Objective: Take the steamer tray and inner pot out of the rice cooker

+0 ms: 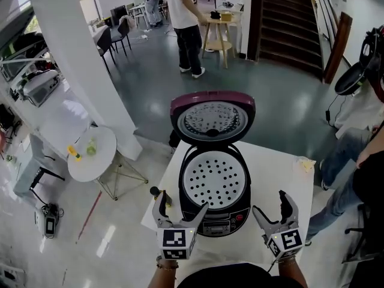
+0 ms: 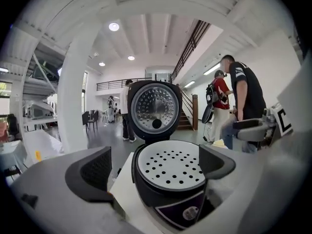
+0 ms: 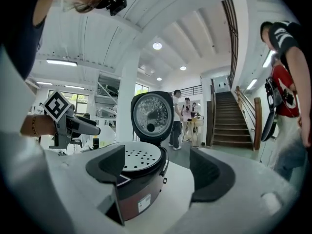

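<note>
Rice cooker (image 1: 214,188) on the counter (image 1: 276,173)
The steamer tray (image 1: 215,179) is seated inside; left gripper (image 1: 181,204) and right gripper (image 1: 270,203) are held before it.

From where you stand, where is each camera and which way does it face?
Head view: on the person's head, looking down at the cooker on the table; the left hand-held gripper and right hand-held gripper show at the bottom.
Left gripper view: on the left hand-held gripper, looking along its open jaws at the cooker's front; the right one shows at right.
Right gripper view: on the right hand-held gripper, jaws open, facing the cooker from its right; the left one shows at left.
All three see the tray and raised lid.
</note>
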Motion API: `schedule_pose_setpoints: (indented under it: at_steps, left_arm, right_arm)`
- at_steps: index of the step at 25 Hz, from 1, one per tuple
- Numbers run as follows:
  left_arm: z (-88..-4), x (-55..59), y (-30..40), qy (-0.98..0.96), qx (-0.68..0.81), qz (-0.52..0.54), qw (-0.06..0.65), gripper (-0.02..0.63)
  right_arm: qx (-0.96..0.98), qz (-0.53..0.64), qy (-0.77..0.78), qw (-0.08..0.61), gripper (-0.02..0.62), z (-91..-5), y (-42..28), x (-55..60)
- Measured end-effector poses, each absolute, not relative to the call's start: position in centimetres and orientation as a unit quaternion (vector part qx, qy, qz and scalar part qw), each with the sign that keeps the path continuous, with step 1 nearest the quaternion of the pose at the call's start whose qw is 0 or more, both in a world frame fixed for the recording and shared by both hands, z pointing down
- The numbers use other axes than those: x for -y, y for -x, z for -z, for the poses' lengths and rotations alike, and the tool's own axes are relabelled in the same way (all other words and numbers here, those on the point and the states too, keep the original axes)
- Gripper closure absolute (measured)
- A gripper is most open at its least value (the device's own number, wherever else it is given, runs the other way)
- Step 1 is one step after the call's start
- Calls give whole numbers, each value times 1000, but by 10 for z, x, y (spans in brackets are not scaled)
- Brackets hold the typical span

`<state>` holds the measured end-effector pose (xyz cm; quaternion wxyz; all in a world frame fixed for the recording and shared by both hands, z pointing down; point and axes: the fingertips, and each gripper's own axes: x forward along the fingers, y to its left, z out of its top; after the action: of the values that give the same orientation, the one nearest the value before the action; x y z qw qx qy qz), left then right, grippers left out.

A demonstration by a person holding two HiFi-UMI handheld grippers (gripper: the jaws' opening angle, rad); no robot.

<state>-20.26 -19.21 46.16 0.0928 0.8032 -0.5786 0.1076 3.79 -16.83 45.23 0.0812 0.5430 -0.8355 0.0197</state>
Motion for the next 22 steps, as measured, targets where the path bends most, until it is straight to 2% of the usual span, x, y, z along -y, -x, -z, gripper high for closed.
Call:
schedule_pose_setpoints:
  at_steps: [3, 7, 15, 19, 22]
  left_arm:
    - [-468, 212, 202, -811, 565, -125, 79, 59]
    - [-479, 238, 200, -817, 552, -139, 89, 119]
    - [-493, 281, 202, -820, 527, -175, 135, 121]
    - [-514, 296, 212, -808, 518, -258, 116, 125]
    - [-539, 301, 215, -793, 498, -335, 100, 176]
  right_arm:
    - [835, -13, -542, 95, 181, -457, -29, 192]
    - [834, -19, -537, 121, 181, -473, -19, 222]
    - [830, -42, -526, 180, 181, -502, -4, 273]
    - [828, -56, -505, 236, 181, -519, 8, 297]
    - [821, -64, -486, 292, 181, -535, 18, 311]
